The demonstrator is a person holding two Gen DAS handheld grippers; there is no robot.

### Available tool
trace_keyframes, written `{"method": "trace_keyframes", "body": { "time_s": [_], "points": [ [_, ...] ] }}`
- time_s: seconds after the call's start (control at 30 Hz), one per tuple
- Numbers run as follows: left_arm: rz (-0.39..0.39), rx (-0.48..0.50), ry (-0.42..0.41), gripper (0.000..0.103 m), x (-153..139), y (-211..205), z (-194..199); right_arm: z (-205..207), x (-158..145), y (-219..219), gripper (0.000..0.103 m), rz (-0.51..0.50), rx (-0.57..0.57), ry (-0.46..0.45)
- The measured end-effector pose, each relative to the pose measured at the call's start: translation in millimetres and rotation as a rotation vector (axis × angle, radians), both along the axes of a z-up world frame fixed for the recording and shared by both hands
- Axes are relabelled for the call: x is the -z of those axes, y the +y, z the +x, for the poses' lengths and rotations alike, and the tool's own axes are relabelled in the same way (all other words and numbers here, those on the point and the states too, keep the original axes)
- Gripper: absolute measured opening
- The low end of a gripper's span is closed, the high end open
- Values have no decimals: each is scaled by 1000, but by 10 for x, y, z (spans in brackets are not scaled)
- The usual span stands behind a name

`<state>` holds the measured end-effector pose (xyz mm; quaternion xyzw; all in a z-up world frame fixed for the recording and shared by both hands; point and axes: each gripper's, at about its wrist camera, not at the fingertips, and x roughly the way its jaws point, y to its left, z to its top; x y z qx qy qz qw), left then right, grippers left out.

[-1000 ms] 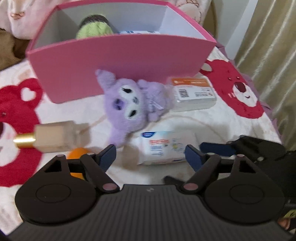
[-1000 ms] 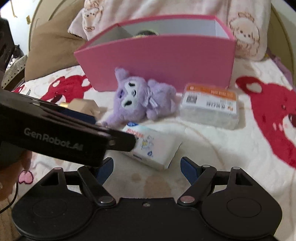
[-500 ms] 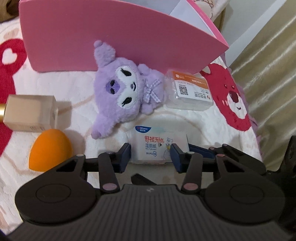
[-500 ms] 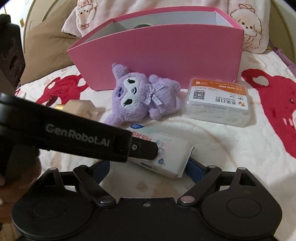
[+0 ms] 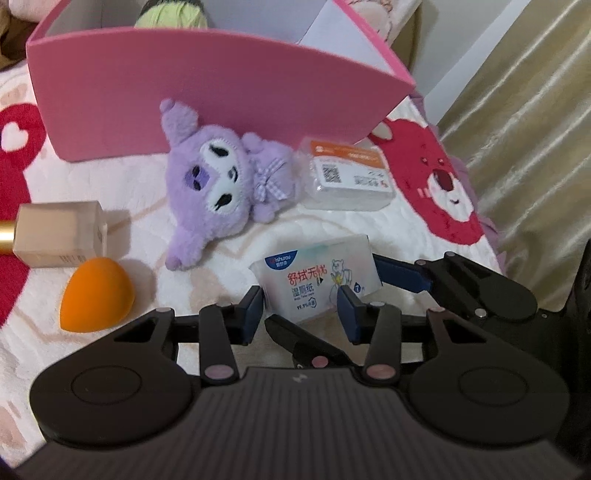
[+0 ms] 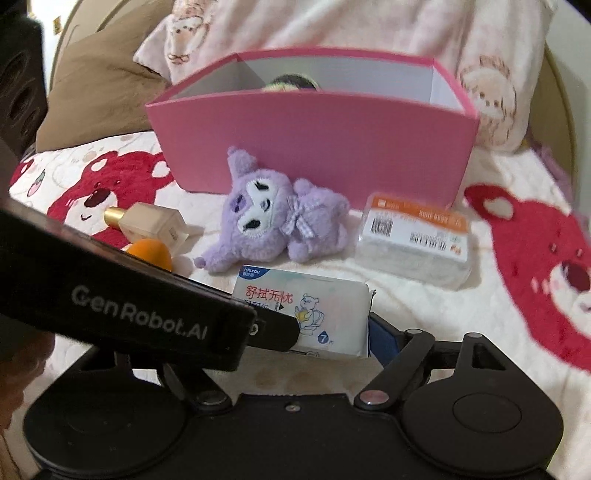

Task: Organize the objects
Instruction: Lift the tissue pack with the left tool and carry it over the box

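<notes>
So, the tidying is only near its start.
- Only one green item [image 5: 170,16] shows inside the pink box [image 5: 207,107]; other contents are hidden.
- The pack of wipes [image 5: 317,273] is on the blanket [image 5: 332,229], in front of the box.
- The left claw [image 5: 301,302] has just been closing and now seems to grip the near end of the pack.
- The right claw [image 6: 295,328] has also been closing with the pack between its jaws; one pad touches its far end, but a real grip I cannot tell.
- Outside the box are also the purple plush toy [image 5: 218,188], the orange-labelled packet [image 5: 347,173], the bottle [image 5: 59,236] and the orange sponge [image 5: 98,293].
</notes>
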<state>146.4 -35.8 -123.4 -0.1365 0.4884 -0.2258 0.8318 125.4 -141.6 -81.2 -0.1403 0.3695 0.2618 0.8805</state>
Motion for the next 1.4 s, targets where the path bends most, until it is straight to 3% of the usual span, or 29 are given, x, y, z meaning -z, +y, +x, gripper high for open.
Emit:
{"method": "trace_keyframes", "body": {
  "time_s": [0.27, 0.57, 0.77, 1.0, 1.2, 1.4],
  "points": [
    [-6, 4, -112, 42, -316, 81, -222, -90, -308, -7, 84, 17, -68, -64],
    [18, -42, -204, 43, -613, 232, -374, -204, -575, 34, 86, 46, -162, -52],
    [-28, -53, -223, 42, -800, 345, -409, -246, -720, 27, 83, 74, -189, -96],
    [-49, -64, -252, 43, -1002, 343, -397, -153, -933, -15, 64, 65, -185, -133],
    [-38, -69, -250, 43, -1268, 352, -234, -38, -1244, 63, 62, 25, -218, -176],
    [-38, -90, -196, 43, -1539, 386, 127, 271, -1591, 265, 62, -46, -238, -142]
  ]
}}
